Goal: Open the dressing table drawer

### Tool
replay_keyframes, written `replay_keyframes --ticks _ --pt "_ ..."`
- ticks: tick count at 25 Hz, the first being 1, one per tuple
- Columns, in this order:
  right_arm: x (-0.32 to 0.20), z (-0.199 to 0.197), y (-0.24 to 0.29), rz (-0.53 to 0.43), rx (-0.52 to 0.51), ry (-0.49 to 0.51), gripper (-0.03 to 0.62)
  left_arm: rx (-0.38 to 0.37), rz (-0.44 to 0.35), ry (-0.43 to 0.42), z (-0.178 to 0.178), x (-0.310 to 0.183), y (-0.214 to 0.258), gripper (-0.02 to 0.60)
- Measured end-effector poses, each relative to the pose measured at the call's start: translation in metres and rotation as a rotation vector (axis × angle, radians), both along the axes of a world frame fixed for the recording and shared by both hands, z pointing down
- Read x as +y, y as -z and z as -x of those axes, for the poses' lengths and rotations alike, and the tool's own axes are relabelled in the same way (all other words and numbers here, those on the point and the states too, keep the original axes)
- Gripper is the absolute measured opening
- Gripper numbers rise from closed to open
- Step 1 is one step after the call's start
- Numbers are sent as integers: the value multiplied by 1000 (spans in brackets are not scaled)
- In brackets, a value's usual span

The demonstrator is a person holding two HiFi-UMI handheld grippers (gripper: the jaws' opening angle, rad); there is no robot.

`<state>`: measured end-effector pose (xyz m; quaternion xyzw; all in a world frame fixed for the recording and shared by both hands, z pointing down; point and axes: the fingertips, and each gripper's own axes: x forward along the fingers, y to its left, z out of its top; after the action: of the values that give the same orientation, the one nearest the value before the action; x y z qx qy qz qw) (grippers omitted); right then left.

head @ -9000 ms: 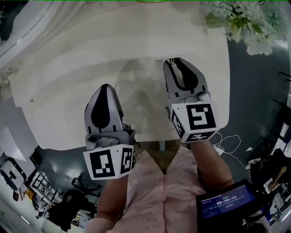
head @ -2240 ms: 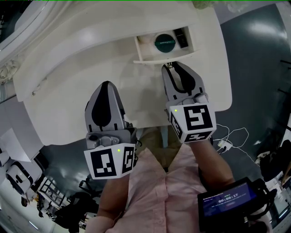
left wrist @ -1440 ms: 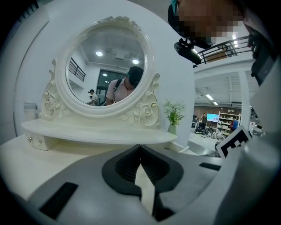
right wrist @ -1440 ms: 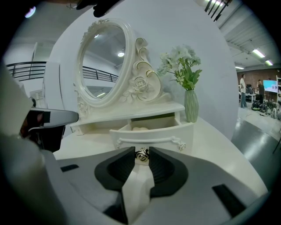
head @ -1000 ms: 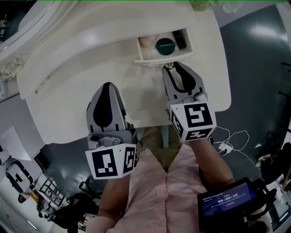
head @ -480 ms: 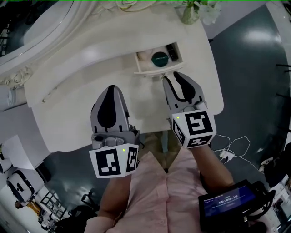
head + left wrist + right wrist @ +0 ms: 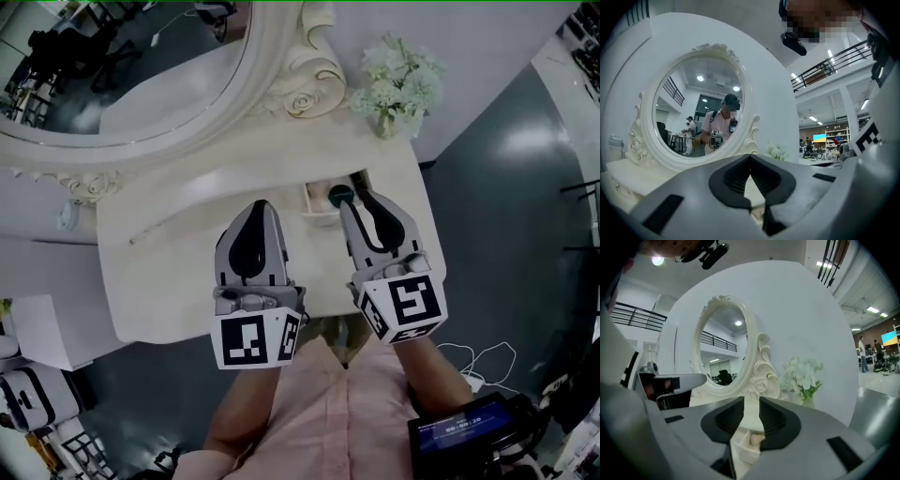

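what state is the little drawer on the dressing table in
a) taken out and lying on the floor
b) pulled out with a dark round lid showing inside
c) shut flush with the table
b: in the head view the drawer stands open from the dressing table, and a dark green round lid shows inside it.

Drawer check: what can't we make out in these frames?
Drawer contents, head view: too small; the right hand-held gripper covers part, only a dark round lid shows.
Drawer, right gripper view: just a sliver between the open jaws.
Drawer, left gripper view: hidden behind the left hand-held gripper, jaws shut.
Drawer handle: seen in no view.
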<state>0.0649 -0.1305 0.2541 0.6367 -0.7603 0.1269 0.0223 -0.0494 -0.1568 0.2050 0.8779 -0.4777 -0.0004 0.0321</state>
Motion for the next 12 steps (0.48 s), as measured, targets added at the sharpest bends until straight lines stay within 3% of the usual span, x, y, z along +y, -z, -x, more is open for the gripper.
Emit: replay_keyframes --ticks 7,12 --pt "8 10 97 -212 22 26 107 42 -103 -18 -2 6 60 21" --pt "16 16 136 -312 72 35 95 52 -183 -29 -8 10 92 21"
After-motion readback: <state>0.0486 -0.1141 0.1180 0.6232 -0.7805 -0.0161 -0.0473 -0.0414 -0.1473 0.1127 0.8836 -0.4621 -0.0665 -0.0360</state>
